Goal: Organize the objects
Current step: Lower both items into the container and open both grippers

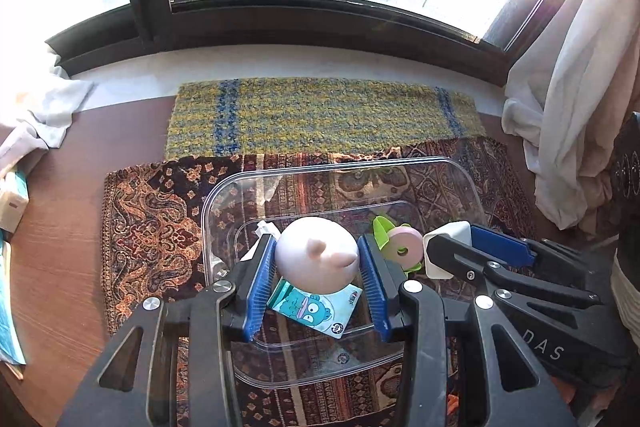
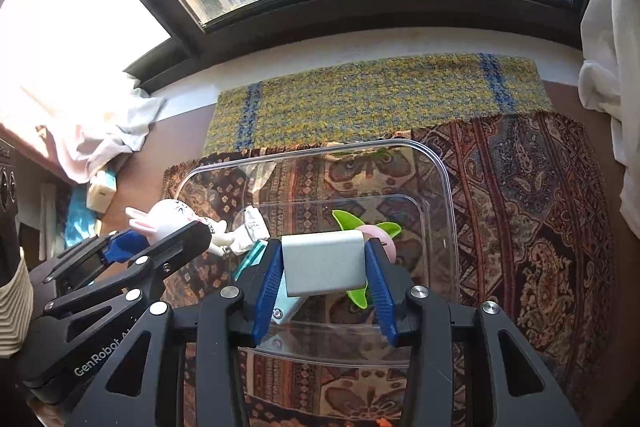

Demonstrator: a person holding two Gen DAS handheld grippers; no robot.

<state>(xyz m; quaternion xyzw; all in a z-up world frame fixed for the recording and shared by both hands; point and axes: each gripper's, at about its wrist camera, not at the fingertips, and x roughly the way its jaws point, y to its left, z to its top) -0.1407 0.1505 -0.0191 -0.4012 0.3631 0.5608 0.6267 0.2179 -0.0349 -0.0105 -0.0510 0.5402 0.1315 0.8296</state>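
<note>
Left tool (image 1: pixel 319 259) "GenRobot" clamps bunny toy (image 1: pixel 316 253); right tool (image 2: pixel 324 261), "DAS", clamps white block (image 2: pixel 324 263) over clear bin (image 2: pixel 448 187).

Black tongs (image 1: pixel 318 265), blue ribbed pads (image 1: pixel 260 287), silver screws.

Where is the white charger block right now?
The white charger block is clamped in the right gripper, held over the clear plastic bin, just in front of the pink ring toy.

— Where's your left gripper (image 1: pixel 318 259)?
— Held level, blue pads clamped on both sides of a load.
— And your right gripper (image 2: pixel 324 261)?
— Just beside it, jaws likewise closed on something, both pointing forward.
</note>
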